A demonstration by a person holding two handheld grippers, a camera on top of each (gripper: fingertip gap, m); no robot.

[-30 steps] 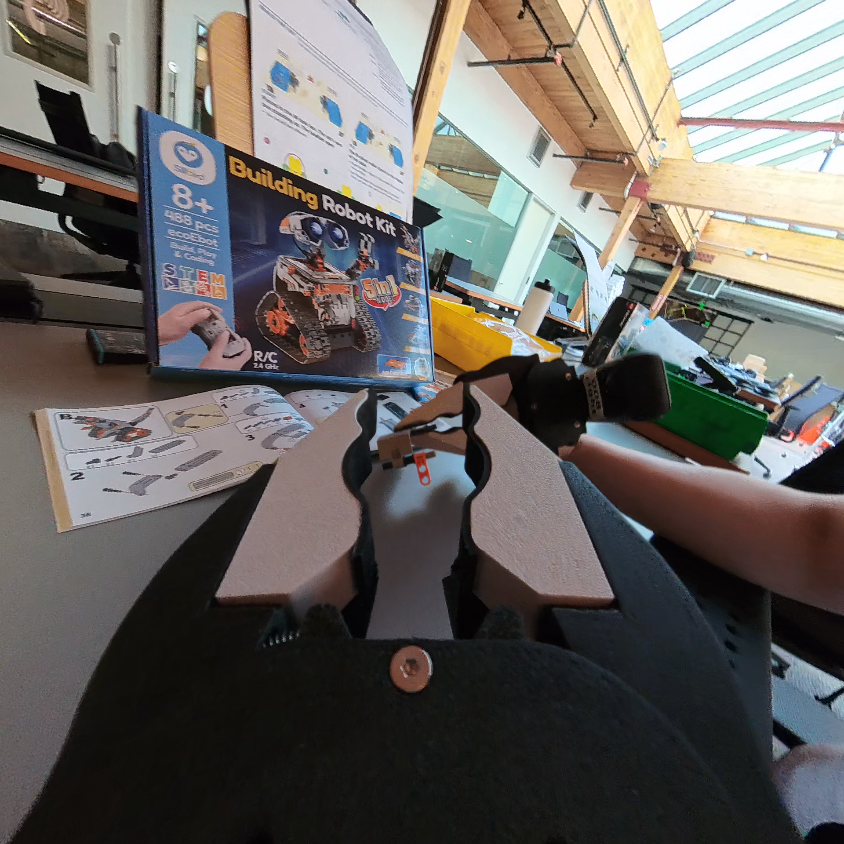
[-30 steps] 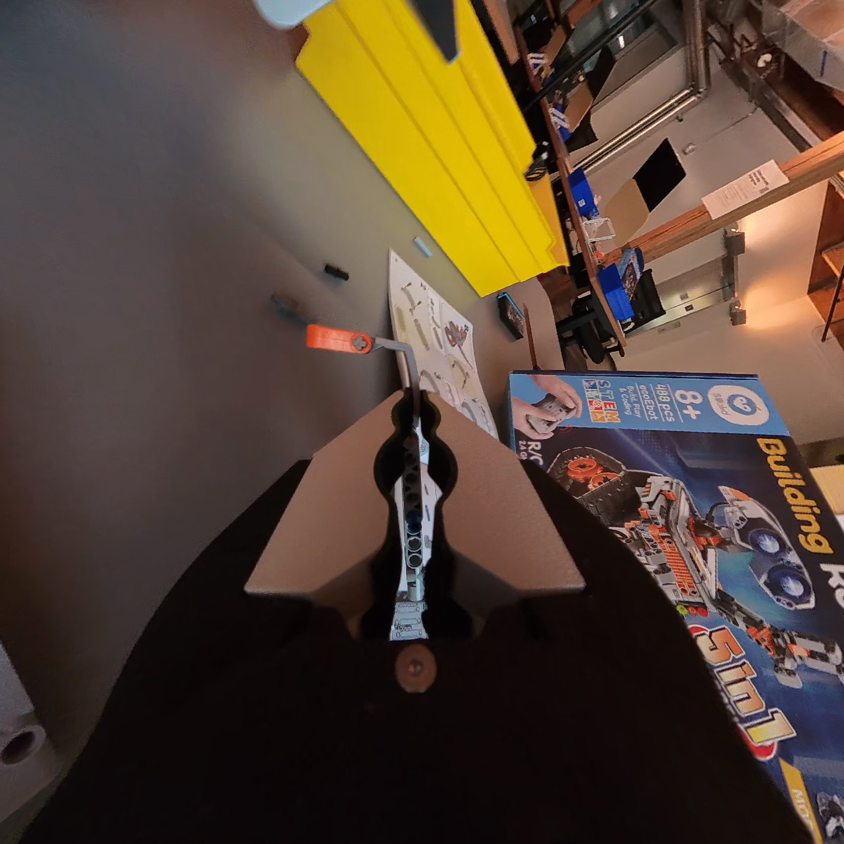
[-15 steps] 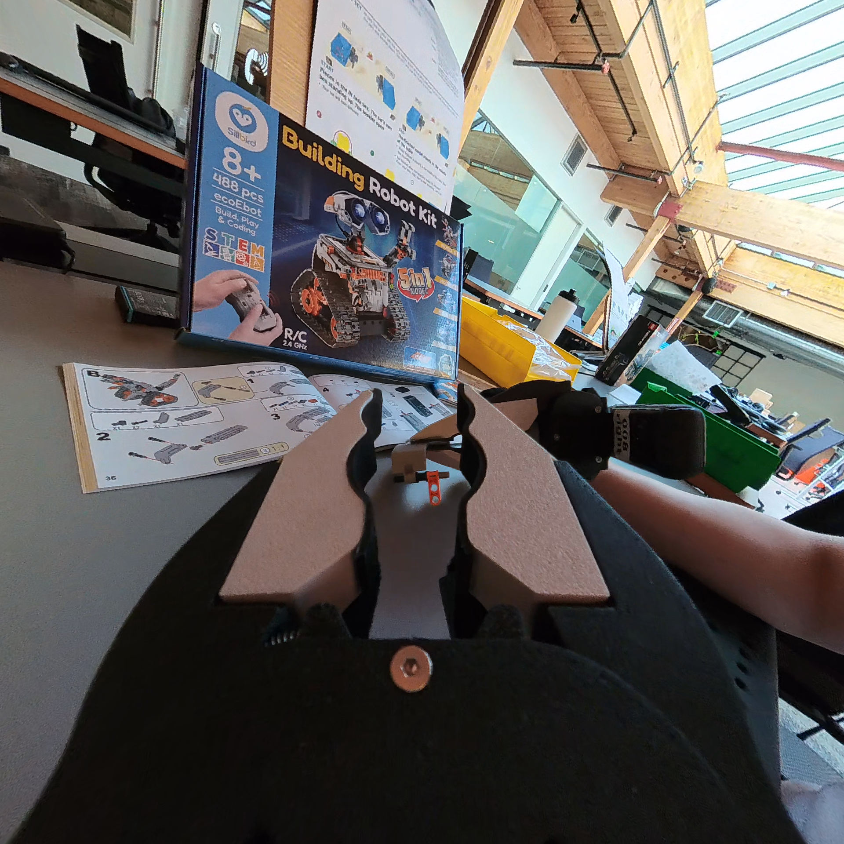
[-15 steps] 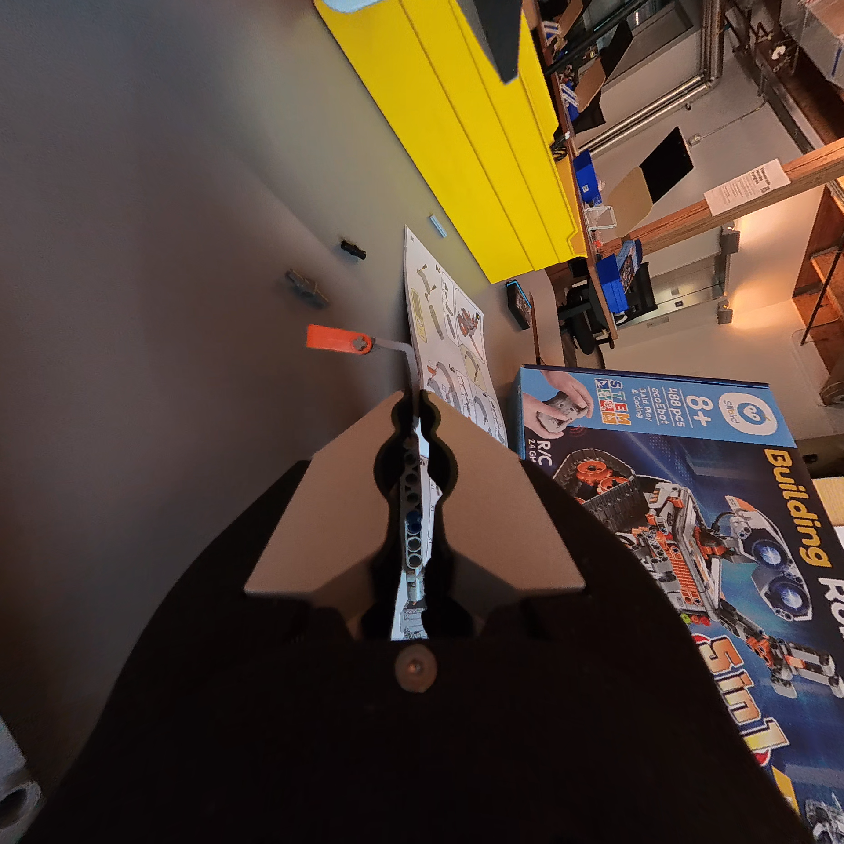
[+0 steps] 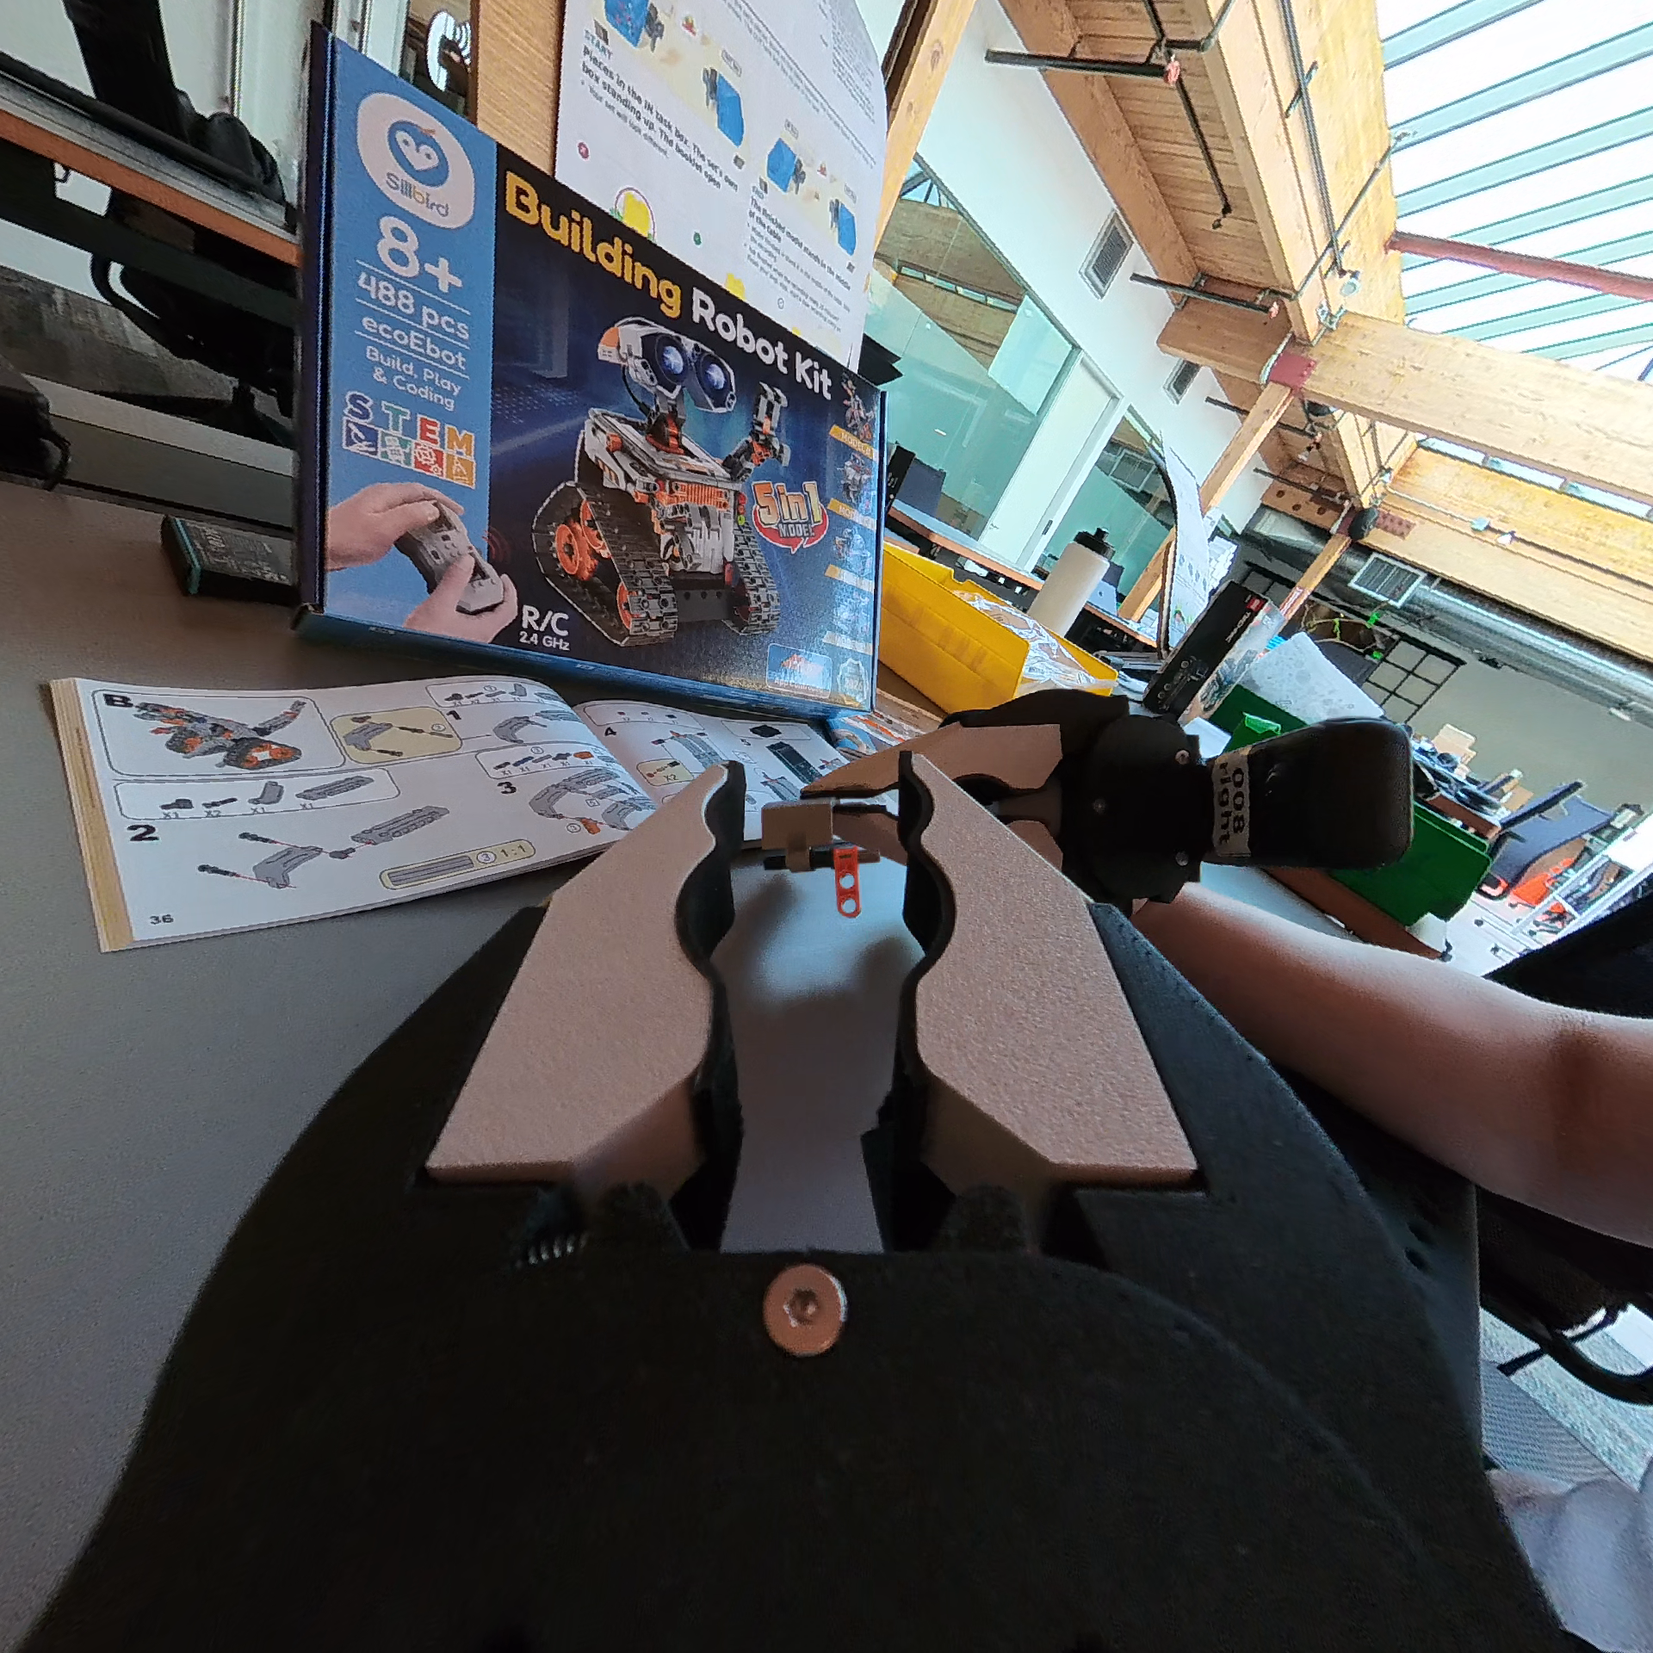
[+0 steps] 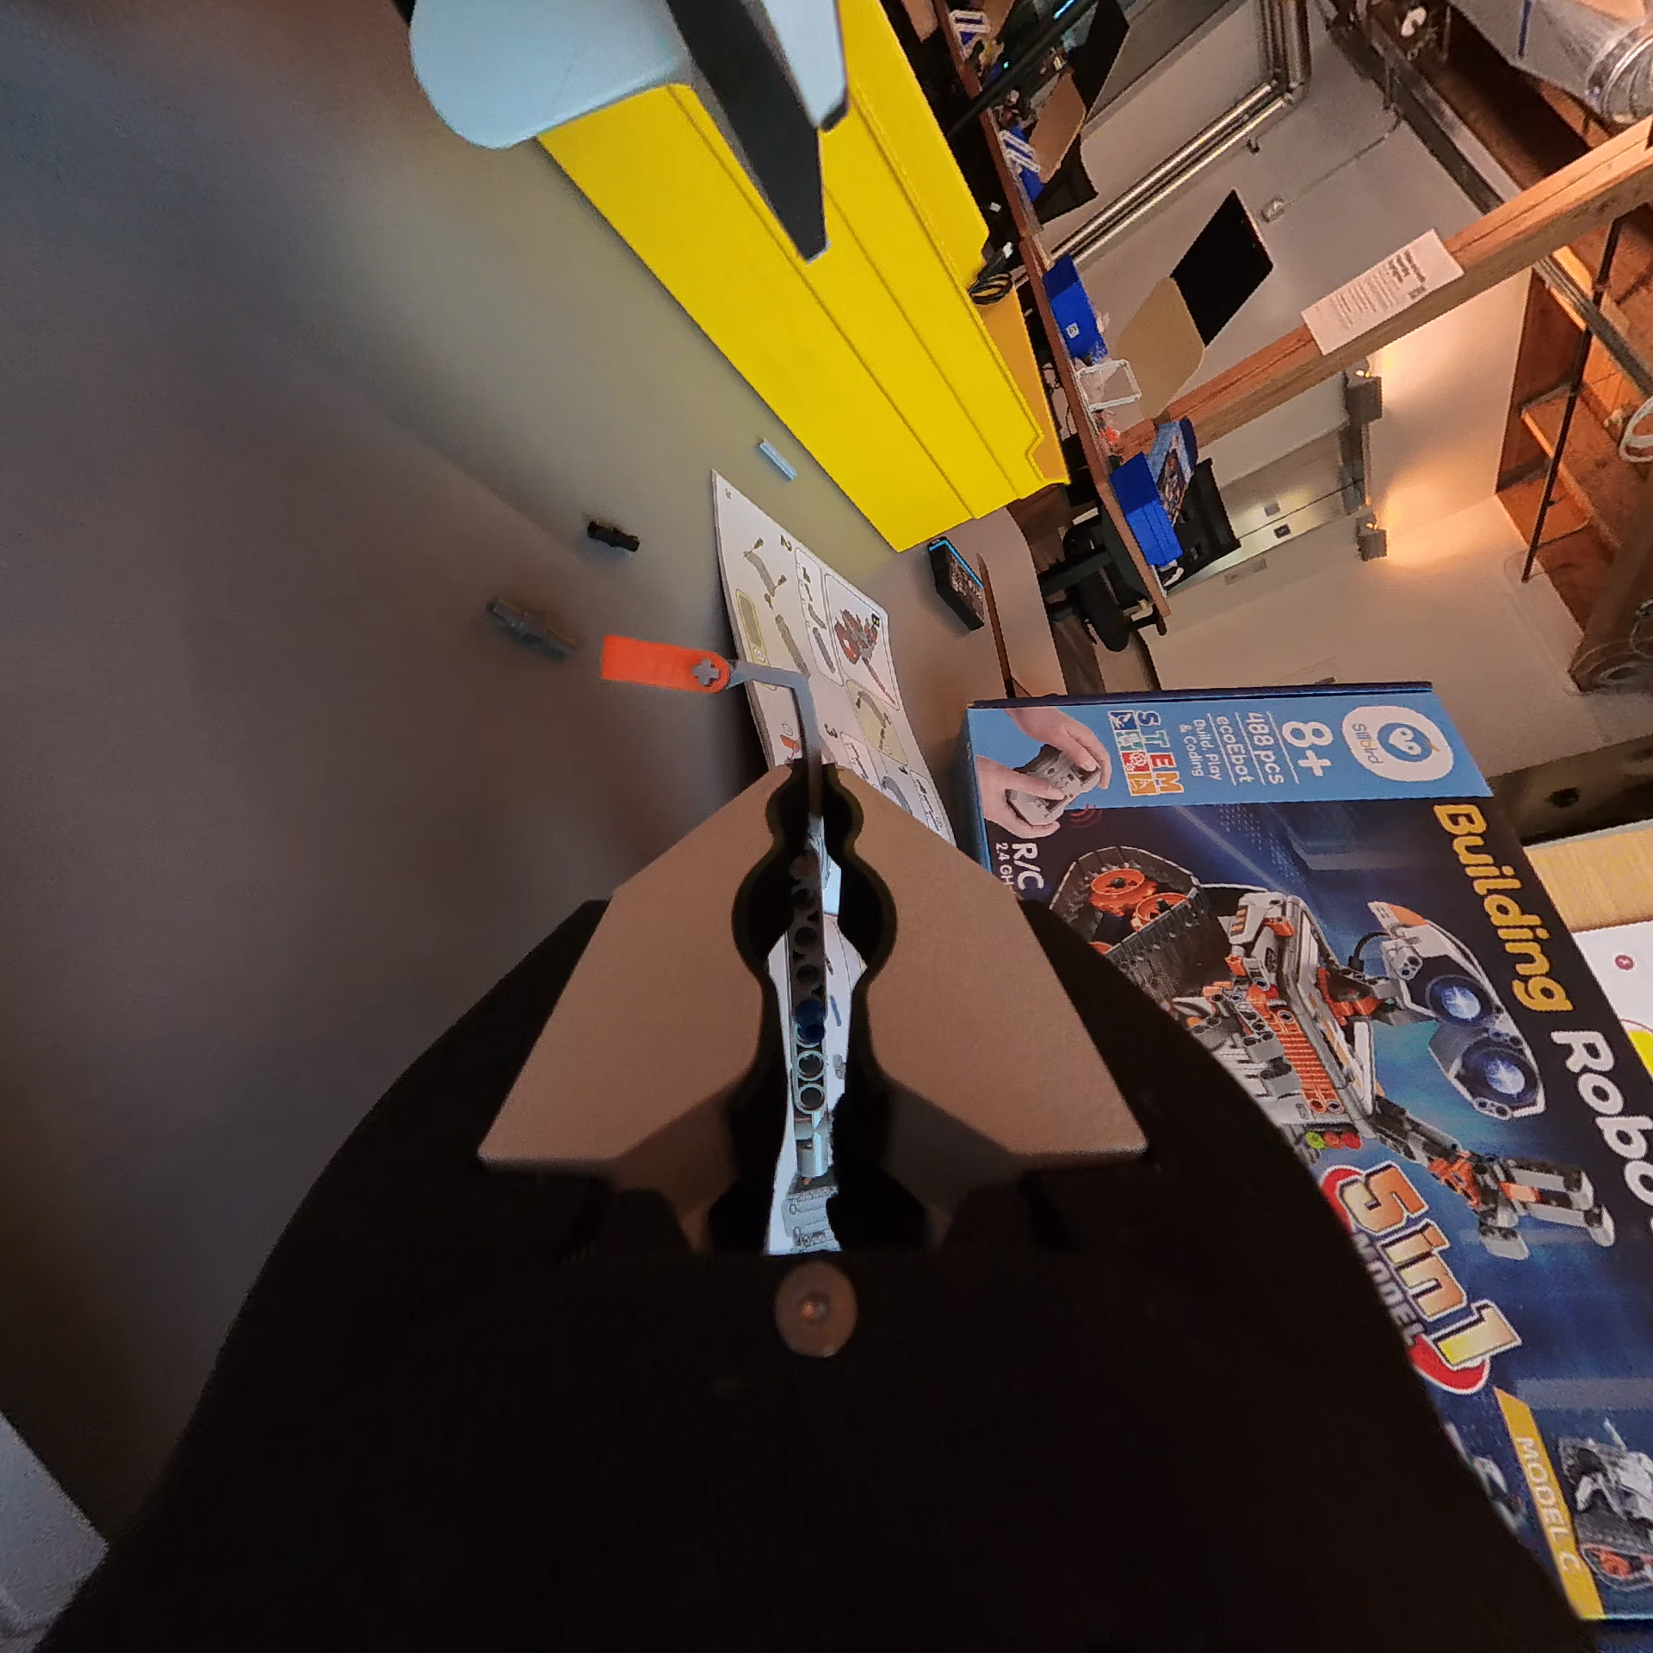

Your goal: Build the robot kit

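My right gripper (image 6: 805, 776) is shut on a long grey holed beam (image 6: 809, 1011). The beam bends at its far end and carries a small orange piece (image 6: 657, 664) over the grey table (image 6: 268, 805). In the left wrist view the right gripper (image 5: 818, 794) comes in from the right, held by a bare arm. The grey beam end (image 5: 796, 825) and the orange piece (image 5: 845, 881) hang just beyond my left gripper's tips. My left gripper (image 5: 816, 774) is open and empty, close above the table. A blurred pale and black part of it (image 6: 626, 80) shows at the top of the right wrist view.
An open instruction booklet (image 5: 313, 787) lies before an upright blue kit box (image 5: 581, 429). A yellow bin (image 5: 957, 635), a green bin (image 5: 1431, 859) and a dark flat device (image 5: 228, 559) stand behind. A black pin (image 6: 613, 535), a grey piece (image 6: 528, 626) and a pale blue piece (image 6: 776, 461) lie loose on the table. My right fingertips sit around 10 cm from my left ones.
My left gripper has shifted left and nearer the right gripper's held piece, and shows larger in the right wrist view. The right gripper keeps its hold on the beam.
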